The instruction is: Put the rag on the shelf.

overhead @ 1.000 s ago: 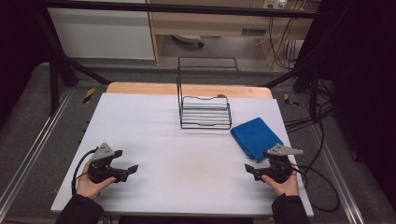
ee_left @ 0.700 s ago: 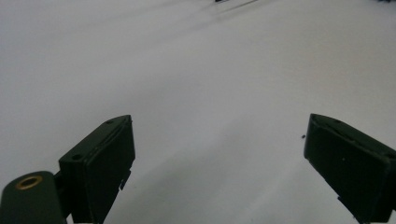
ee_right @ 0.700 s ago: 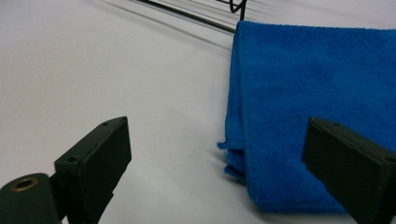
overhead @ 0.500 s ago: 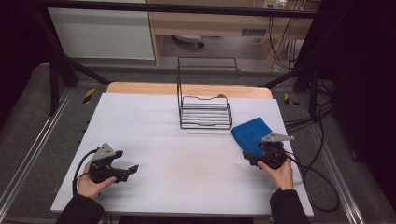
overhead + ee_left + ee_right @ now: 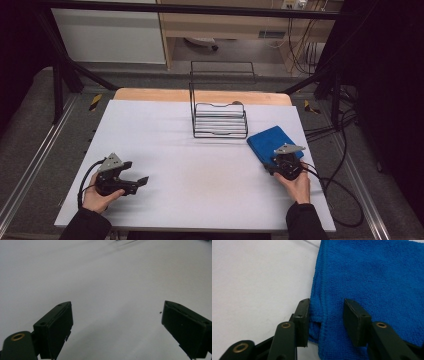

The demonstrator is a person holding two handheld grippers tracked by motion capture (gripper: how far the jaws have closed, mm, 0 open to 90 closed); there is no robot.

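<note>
- The right gripper [image 5: 325, 315] is at the near corner of the folded blue towel [image 5: 272, 141], which lies on the right side of the table, just right of the wire rack [image 5: 219, 120].
- Its jaws have just been closing. In the right gripper view they stand partly closed around the towel's folded edge: the left jaw is against the hem, while the right jaw is over the cloth, and a firm pinch is not yet evident.
- To grip well, keep both pads [image 5: 355, 320] square to the hem and take all folded layers together; a shallow bite risks catching the top layer alone.
- Keep the lower jaw tips low on the table surface so the bottom layer is not missed.
- The left gripper [image 5: 120, 177] rests at the near left of the table, well apart from the towel. Its jaws are wide apart and hold nothing.
- The surface is a plain white table top [image 5: 165, 145], smooth and matte; a wooden strip [image 5: 150, 95] runs along its far edge.
- Beyond the table stand dark frame bars [image 5: 70, 75], pale cabinets [image 5: 110, 35] and trailing cables [image 5: 345, 195].
</note>
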